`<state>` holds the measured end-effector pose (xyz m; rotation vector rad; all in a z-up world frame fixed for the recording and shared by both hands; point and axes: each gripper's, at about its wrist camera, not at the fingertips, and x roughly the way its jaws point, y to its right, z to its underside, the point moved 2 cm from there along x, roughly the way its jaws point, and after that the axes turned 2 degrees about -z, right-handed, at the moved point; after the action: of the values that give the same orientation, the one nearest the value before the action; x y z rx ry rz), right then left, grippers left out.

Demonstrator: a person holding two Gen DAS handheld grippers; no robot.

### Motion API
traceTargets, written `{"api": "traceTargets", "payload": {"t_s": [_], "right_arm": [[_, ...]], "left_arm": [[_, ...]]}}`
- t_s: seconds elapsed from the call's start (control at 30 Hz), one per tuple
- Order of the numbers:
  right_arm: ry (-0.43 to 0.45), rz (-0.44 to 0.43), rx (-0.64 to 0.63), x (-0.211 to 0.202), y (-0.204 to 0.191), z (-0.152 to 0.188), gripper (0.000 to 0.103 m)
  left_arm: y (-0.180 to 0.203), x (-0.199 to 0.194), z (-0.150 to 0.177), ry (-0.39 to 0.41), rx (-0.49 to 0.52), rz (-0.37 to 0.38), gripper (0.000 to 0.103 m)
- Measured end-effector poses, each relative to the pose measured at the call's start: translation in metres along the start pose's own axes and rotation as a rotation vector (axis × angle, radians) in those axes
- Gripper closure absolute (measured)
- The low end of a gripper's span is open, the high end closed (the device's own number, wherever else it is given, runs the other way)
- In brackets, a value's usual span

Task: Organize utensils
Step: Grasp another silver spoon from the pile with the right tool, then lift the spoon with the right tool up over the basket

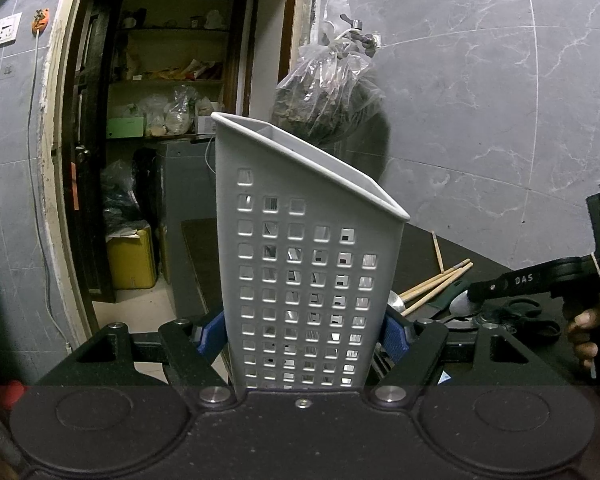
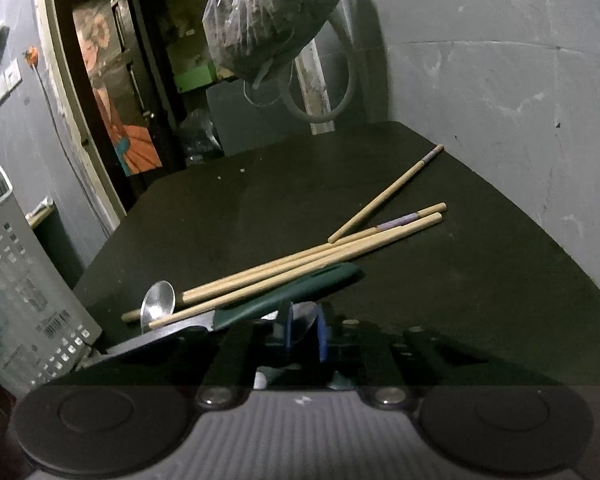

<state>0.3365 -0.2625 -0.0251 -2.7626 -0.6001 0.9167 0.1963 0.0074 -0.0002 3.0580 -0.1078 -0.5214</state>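
Left wrist view: the left gripper has its blue pads clamped on both sides of a grey perforated utensil holder, upright at frame centre. At lower right, chopsticks lie on the dark table.

Right wrist view: the right gripper, bottom centre, has its pads drawn close around a spoon; whether they pinch it I cannot tell. A second spoon, a green-handled knife and the chopsticks lie just ahead; the holder stands at left.

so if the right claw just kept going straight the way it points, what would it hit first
Most likely the green-handled knife lying just ahead of the right claw, then the wooden chopsticks across it. The pads are already closed around a spoon, though depth is hard to judge here.
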Motion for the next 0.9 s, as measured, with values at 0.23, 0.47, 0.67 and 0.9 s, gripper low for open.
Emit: {"api": "traceTargets", "payload": {"t_s": [0.23, 0.47, 0.67, 0.9], "right_arm": [[0.117, -0.033, 0.035, -0.022, -0.006, -0.003, 0.097], [0.287, -0.030, -0.107, -0.068, -0.038, -0.006, 0.101], [0.393, -0.026, -0.376, -0.109, -0.093, 0.005, 0.102], [0.437, -0.031, -0.700, -0.130, -0.171, 0.031, 0.102]], "left_arm": [[0.000, 0.000, 0.000, 0.000, 0.000, 0.000, 0.026], [-0.003, -0.001, 0.001, 0.000, 0.000, -0.005, 0.026], [-0.003, -0.001, 0.001, -0.001, 0.000, -0.006, 0.026], [-0.003, -0.001, 0.000, -0.001, 0.001, -0.005, 0.026]]}}
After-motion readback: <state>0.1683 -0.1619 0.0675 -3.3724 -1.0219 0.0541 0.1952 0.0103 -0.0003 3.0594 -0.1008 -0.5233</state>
